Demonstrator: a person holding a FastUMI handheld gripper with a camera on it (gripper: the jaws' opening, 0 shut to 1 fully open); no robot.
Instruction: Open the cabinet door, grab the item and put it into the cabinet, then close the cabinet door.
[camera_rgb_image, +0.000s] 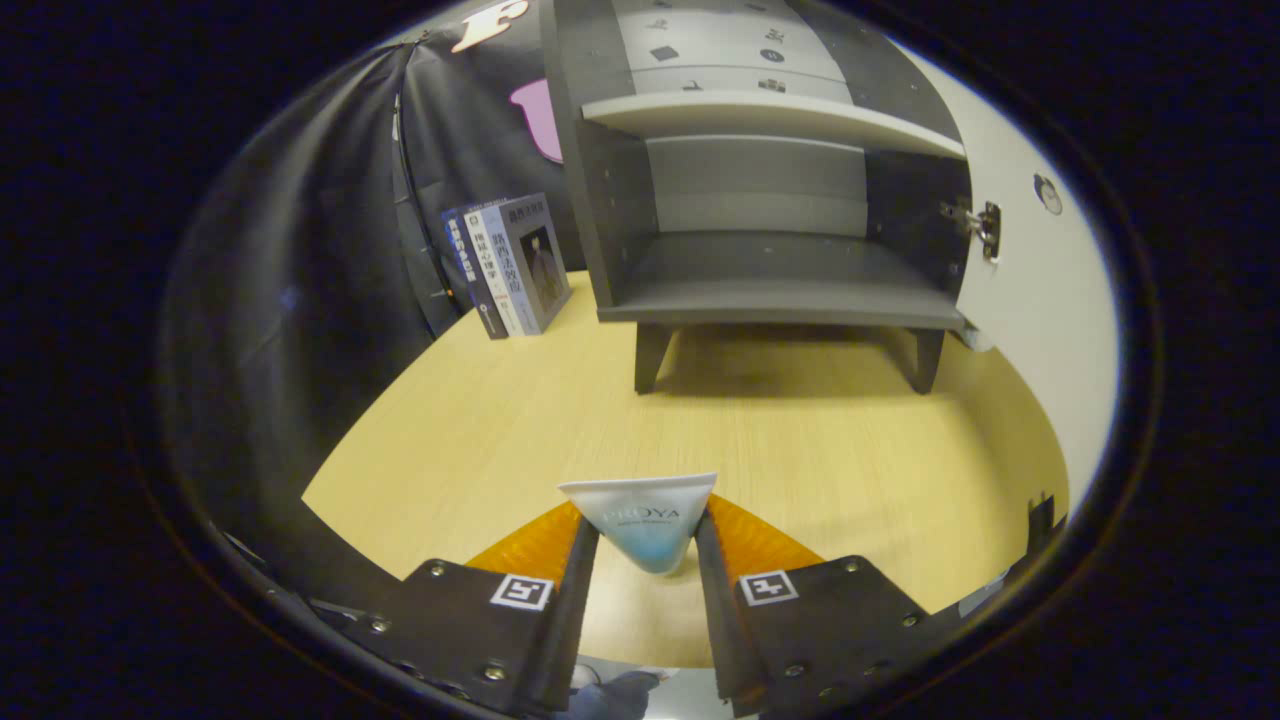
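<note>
**On the booth table: tube held before the open cabinet**

On the pale wood-grain table (480, 440), which fills the middle ground, the gripper (648, 545) clasps a small white-and-blue tube (645, 520): both fingers press against its tapering sides, the wide crimped end pointing forward and standing clear of the fingertips. The tube is held above the tabletop, well short of the cabinet.

Beyond the fingers stands the dark grey cabinet (760, 290) on short splayed legs, casting a shadow on the table beneath it. Its lower compartment is open and bare, with a lighter shelf (770, 115) across the top and drawer fronts above that. The cabinet door (1040, 300), pale on its visible face, is swung wide to the right; a metal hinge (985, 230) shows at its inner edge.

Left of the cabinet, a few books (510, 265) stand upright together at the table's far edge, against the black cloth wall (300, 260) that curtains the left side of the booth.
</note>
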